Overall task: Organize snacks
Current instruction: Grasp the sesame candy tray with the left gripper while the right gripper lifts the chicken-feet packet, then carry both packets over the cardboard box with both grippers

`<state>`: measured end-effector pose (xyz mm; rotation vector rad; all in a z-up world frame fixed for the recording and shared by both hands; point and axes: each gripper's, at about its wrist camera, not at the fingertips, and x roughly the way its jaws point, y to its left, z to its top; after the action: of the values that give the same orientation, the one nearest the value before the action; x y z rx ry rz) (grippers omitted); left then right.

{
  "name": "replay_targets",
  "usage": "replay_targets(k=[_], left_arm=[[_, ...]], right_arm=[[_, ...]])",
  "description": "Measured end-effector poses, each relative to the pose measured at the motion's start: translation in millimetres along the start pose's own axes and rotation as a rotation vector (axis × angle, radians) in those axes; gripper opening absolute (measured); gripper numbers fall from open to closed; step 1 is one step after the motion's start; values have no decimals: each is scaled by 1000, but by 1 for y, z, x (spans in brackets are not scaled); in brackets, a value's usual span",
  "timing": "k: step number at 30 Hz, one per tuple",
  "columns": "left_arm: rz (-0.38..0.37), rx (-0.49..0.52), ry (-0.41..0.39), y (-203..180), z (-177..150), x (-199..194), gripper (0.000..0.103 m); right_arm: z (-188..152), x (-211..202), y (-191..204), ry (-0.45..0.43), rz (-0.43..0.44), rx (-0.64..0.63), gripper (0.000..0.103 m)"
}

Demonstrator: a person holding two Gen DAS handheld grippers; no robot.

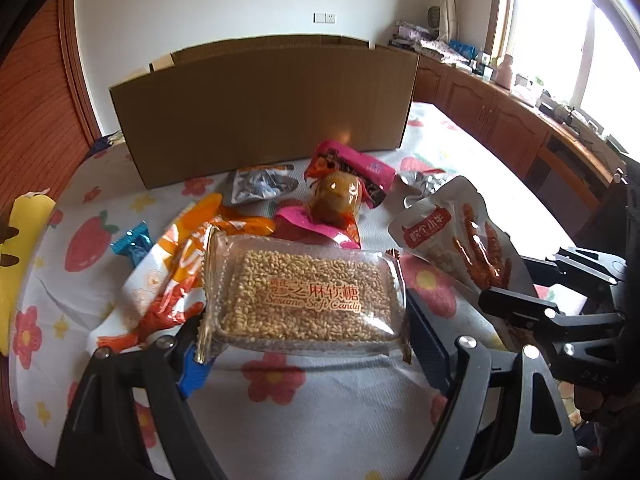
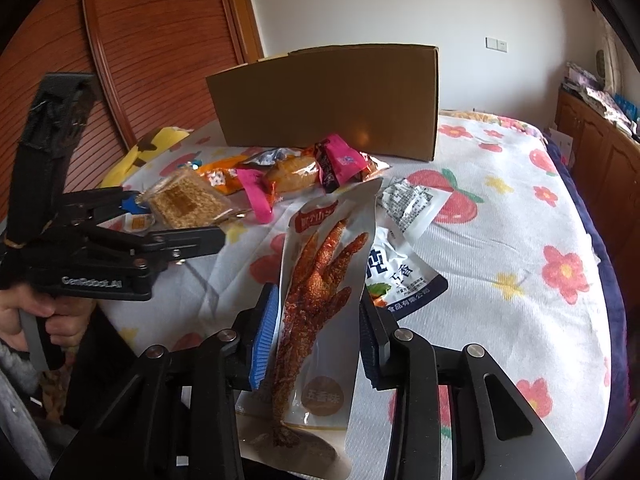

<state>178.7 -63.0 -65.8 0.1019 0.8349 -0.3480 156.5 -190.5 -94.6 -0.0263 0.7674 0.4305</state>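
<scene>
Across the lower centre of the left wrist view: sesame candy pack (image 1: 304,300), clear wrapper, long axis crosswise, held at its two short ends by the left tongs (image 1: 304,344), jaws wide and closed on it, pack lifted clear of the bed (image 1: 320,412).

Lower centre of the right wrist view: chicken-foot pouch (image 2: 320,280), long axis pointing away up the frame, pinched at its sides by the right tongs (image 2: 316,340), jaws narrow.

Upper centre of both views: cardboard box (image 1: 260,108), open at the top, beyond the loose snack pile (image 1: 332,196). Likely destination; it lies straight ahead of both tongs, neither clearly nearer. Either pack must rise over the near wall.
</scene>
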Motion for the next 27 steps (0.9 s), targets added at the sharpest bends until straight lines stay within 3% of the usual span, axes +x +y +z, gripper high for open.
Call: replay_targets(k=[12, 27], left_arm=[[-1, 4, -73, 11, 18, -26, 83], [34, 51, -154, 51, 99, -35, 84]], right_arm=[[25, -18, 10, -44, -8, -50, 35], [129, -26, 0, -190, -27, -132, 35]])
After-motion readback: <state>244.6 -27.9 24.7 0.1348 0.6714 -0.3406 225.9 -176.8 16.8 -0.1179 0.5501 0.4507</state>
